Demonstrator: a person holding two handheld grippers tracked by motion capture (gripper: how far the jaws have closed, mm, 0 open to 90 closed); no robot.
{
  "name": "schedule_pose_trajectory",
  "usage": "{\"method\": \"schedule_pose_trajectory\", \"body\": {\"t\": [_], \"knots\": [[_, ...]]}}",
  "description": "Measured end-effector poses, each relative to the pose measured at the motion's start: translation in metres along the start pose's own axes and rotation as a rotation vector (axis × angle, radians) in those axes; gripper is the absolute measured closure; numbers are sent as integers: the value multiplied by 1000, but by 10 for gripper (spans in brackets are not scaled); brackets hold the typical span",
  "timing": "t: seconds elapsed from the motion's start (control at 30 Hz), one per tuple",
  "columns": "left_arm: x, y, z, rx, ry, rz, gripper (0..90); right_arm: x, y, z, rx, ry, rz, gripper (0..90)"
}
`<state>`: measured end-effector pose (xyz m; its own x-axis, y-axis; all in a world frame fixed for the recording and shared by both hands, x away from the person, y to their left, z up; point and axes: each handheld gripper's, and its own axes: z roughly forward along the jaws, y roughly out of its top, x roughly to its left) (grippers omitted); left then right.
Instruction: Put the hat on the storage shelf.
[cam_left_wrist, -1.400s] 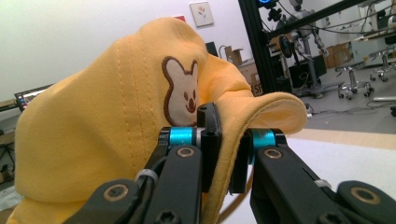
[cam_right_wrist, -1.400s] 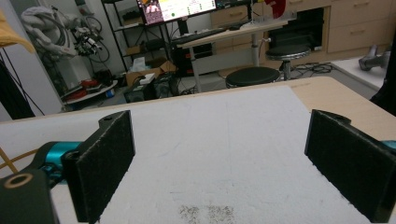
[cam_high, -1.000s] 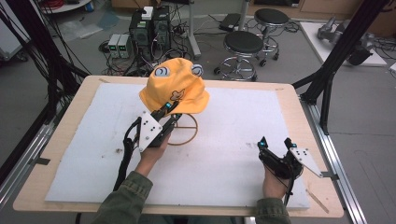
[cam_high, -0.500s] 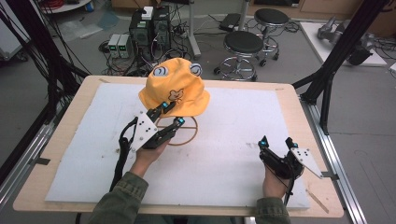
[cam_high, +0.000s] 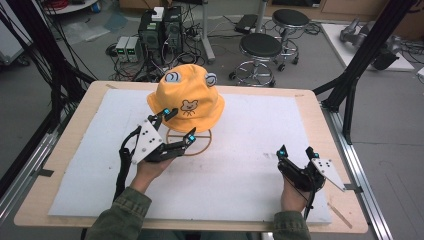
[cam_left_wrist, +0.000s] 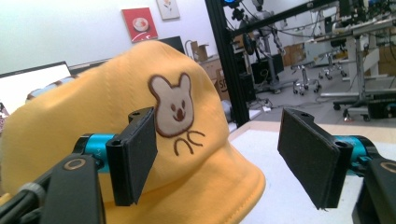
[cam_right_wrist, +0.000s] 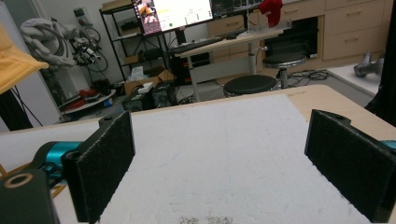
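Grey floor past the table's far edge, two black round stools (cam_high: 267, 47) upper centre, electronics boxes and tangled cables (cam_high: 150, 42) upper left. Black frame struts (cam_high: 367, 52) upper right.

Spread tongs (cam_right_wrist: 224, 168) above white mat (cam_right_wrist: 233, 149)

Far-centre of the white mat (cam_high: 250, 150) is blocked by the yellow hat (cam_high: 186, 97), raised on a wooden ring stand (cam_high: 189, 142). Left gripper (cam_high: 176, 125) is held wide apart just in front of the hat brim, one jaw against the fabric. Mat right of the hat is unobstructed up to the right gripper (cam_high: 295, 151), held apart well clear of the hat
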<state>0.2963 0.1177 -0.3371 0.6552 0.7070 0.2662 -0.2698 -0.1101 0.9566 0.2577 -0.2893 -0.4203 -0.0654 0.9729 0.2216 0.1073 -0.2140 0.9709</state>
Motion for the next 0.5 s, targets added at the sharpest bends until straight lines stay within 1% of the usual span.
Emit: {"method": "schedule_pose_trajectory", "body": {"t": [0.03,0.17,0.23,0.27,0.37,0.5], "knots": [[1,1,-1,-6,-2,-8,285,0,0,0,-1,1,-2,72],[7,6,-6,-1,2,-21,285,0,0,0,3,1,1,72],[13,9,-12,-2,20,-36,284,0,0,0,1,0,-3,72],[13,9,-12,-2,20,-36,283,0,0,0,1,0,-3,72],[20,11,-20,-14,57,-42,283,0,0,0,7,-3,8,72],[29,14,-32,-24,106,-56,277,0,0,0,6,-5,3,72]]}}
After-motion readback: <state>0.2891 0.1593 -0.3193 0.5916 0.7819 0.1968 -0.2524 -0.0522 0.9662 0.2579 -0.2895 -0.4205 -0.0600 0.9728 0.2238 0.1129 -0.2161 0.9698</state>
